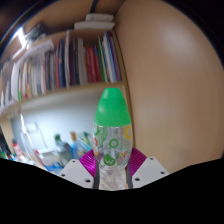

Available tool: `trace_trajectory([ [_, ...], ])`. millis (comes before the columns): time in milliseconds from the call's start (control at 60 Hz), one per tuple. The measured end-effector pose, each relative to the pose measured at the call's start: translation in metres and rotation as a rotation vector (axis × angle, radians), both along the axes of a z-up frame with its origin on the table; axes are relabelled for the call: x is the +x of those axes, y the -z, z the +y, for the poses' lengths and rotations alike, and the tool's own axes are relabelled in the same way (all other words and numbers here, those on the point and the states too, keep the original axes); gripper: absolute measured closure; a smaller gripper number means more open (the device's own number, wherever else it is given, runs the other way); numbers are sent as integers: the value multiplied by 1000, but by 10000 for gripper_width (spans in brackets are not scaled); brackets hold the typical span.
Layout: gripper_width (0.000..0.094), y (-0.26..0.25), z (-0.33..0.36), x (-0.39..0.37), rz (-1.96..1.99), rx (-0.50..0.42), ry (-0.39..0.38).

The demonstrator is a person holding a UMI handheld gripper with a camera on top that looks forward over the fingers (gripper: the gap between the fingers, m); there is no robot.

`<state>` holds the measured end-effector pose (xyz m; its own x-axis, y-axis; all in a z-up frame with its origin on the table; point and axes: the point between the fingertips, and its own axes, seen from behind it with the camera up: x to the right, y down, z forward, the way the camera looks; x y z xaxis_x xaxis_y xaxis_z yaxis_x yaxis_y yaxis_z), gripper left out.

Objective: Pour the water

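A clear plastic bottle point(112, 135) with a green cap point(112, 105) and a green-and-white label stands upright between my fingers. My gripper point(112, 166) is shut on the bottle: both magenta pads point(90, 160) press against its sides just below the label. The bottle is lifted well up, level with a bookshelf behind it. Its lower end is hidden below the fingers. No cup or other vessel shows.
A wooden bookshelf point(60, 97) with many upright books point(70, 60) runs behind the bottle. A curved tan wall or panel point(175, 90) fills the right side. Cluttered small objects point(55, 150) lie below the shelf at left.
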<state>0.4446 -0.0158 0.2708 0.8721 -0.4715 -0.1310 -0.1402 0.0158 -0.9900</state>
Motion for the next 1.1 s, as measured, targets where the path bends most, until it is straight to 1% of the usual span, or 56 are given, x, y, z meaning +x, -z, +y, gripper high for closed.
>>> trace_trajectory([
  [17,551,21,-7,15,-23,-15,10],
  [33,552,34,-9,15,-19,-45,36],
  [67,551,61,-14,25,-25,-81,56],
  [150,551,123,-23,47,15,-136,73],
  [200,548,153,-26,48,37,-169,92],
  [267,542,178,-29,52,20,-205,97],
  [283,521,182,-30,51,16,-212,91],
  [300,533,172,-26,54,-18,-173,71],
  [317,536,172,-26,52,-31,-163,71],
  [350,524,175,-28,48,-40,-173,56],
  [367,534,171,-27,47,-59,-156,49],
  [417,531,172,-23,43,-92,-144,34],
  [533,532,171,-25,44,-91,-123,30],
  [633,508,171,-24,43,-92,-134,32],
  [733,419,173,-23,43,-81,-164,32],
  [767,393,177,-23,43,-65,-204,21],
  [800,340,190,-27,42,-29,-277,17],
  [833,236,199,-34,37,11,-331,4],
  [883,70,198,-45,27,38,-345,-17],
  [950,106,195,-68,17,46,-377,-20],
  [1100,94,165,-129,-18,33,-396,14],
])
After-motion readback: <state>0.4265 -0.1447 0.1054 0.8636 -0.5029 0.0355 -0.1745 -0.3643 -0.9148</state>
